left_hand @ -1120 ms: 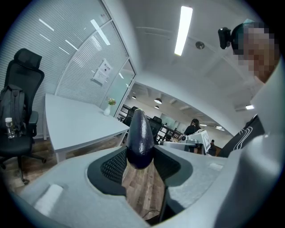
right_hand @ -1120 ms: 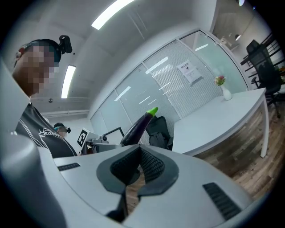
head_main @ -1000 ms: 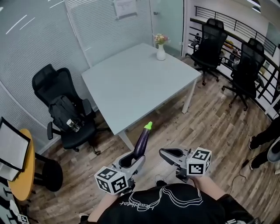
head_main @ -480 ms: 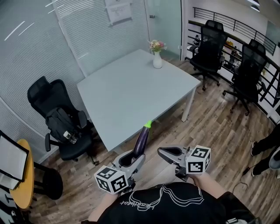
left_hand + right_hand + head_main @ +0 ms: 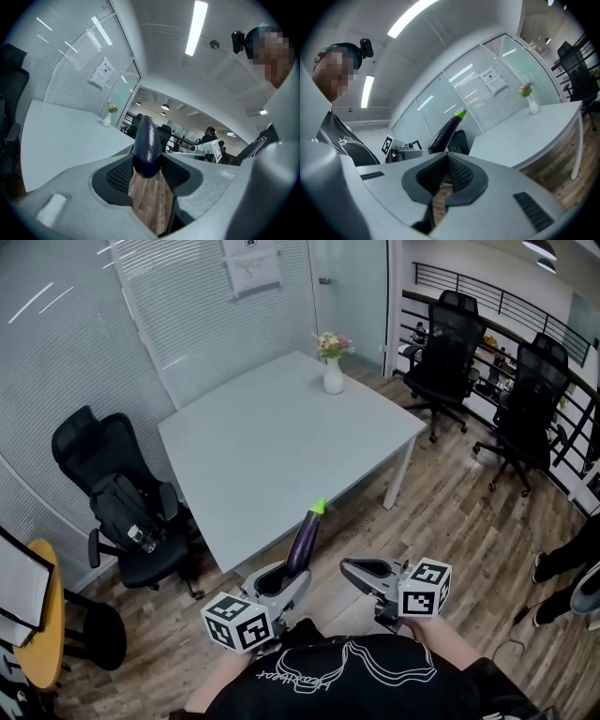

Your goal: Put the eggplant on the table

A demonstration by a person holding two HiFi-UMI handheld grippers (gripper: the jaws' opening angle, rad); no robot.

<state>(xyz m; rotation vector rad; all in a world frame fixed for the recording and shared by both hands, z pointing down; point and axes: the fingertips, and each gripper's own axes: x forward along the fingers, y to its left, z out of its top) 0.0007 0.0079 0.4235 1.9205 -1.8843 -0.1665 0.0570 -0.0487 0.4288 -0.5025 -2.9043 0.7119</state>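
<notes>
A glass-walled office with a wooden floor (image 5: pixel 450 512); a pale desk (image 5: pixel 281 437) stands in the middle of it, seen from above in the head view.

The left hand-held gripper (image 5: pixel 281 582) is clamped on the lower end of the eggplant (image 5: pixel 304 542); the left gripper view shows both dark pads pressed against the purple skin (image 5: pixel 147 145), with floorboards visible in the gap beneath it. The eggplant stands up and forward out of the jaws, tilted slightly, its green cap uppermost; it is held in the air over the floor just in front of the desk's near edge and does not lie on the desk. The right hand-held gripper (image 5: pixel 361 570) is just beside the left one, its jaws drawn together with nothing between them; in the right gripper view (image 5: pixel 445 161) only a thin slit of floor shows between the pads, and the eggplant (image 5: pixel 446 131) rises beyond them to the left.

At the desk's far corner is a white vase (image 5: pixel 333 381) of flowers; the rest of the top is bare. A black office chair (image 5: pixel 112 474) with a dark bag (image 5: pixel 127 512) on its seat is at the desk's left side; two more black chairs (image 5: pixel 445 334) are by a railing at the right; part of a yellow round table (image 5: pixel 47 615) shows at the left edge; a paper notice (image 5: pixel 251 266) hangs on the glass wall.
</notes>
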